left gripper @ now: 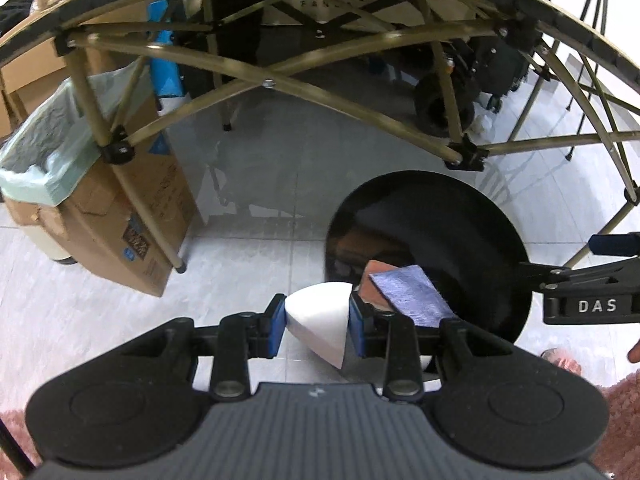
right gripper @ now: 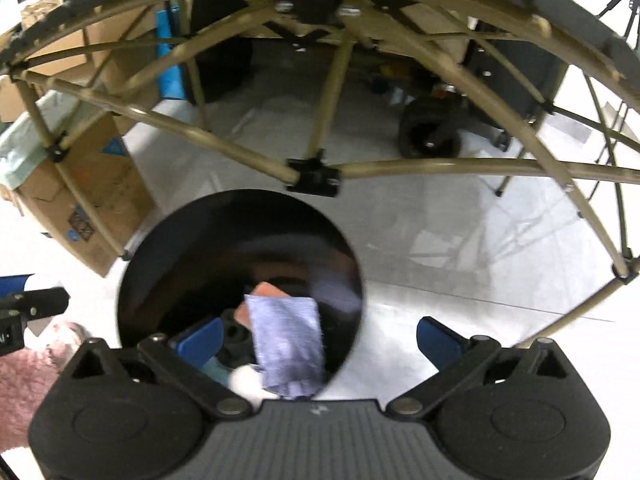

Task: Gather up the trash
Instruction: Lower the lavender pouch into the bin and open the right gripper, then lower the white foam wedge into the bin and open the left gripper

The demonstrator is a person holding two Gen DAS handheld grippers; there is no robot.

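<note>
My left gripper (left gripper: pixel 316 324) is shut on a white cone-shaped piece of trash (left gripper: pixel 318 320), held just left of a round black bin (left gripper: pixel 472 216) on the floor. A purple cloth (left gripper: pixel 412 296) and an orange piece (left gripper: pixel 376 276) lie over the bin's opening. In the right wrist view my right gripper (right gripper: pixel 320 340) is open and empty, right above the same black bin (right gripper: pixel 168 248). The purple cloth (right gripper: pixel 288 340) appears blurred between its fingers, with the orange piece (right gripper: pixel 256 304) behind it.
A folding table frame (left gripper: pixel 268 80) of tan poles spans overhead in both views. A cardboard box lined with a green bag (left gripper: pixel 60 160) stands at the left. A black wheeled cart (left gripper: pixel 440 104) is behind. The other gripper (left gripper: pixel 592 304) shows at the right edge. Pink rug (right gripper: pixel 24 384) lies at the lower left.
</note>
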